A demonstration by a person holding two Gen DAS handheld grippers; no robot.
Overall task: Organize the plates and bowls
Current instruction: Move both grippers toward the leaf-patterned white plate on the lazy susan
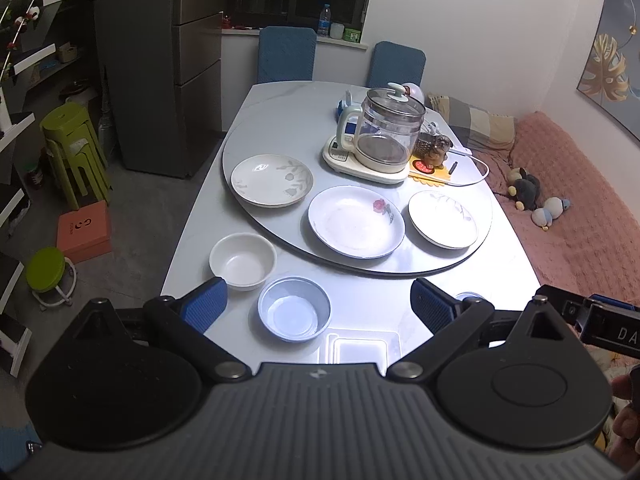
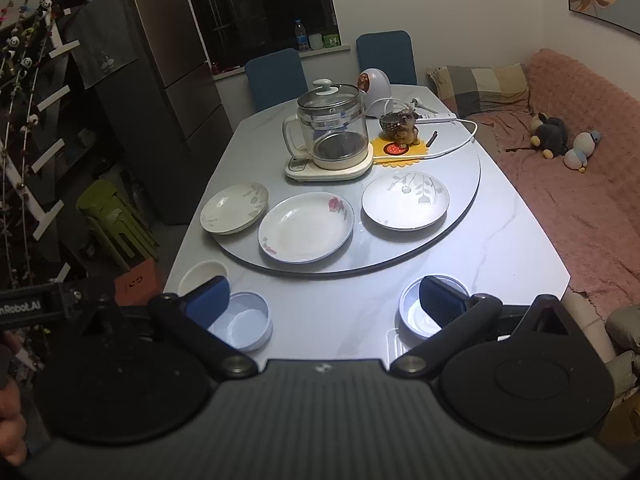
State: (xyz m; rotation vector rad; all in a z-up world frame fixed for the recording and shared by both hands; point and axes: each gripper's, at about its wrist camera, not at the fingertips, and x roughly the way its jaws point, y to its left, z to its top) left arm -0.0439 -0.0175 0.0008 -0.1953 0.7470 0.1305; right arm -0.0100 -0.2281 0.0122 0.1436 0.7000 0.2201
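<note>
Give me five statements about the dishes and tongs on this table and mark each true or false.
1. Three plates lie on the turntable. True.
2. The rose plate sits in the middle of the three. True.
3. The left tongs grip the blue bowl. False: they are open and empty.
4. The white bowl is stacked in the blue bowl. False: they sit side by side.
5. The right tongs are open. True.
</note>
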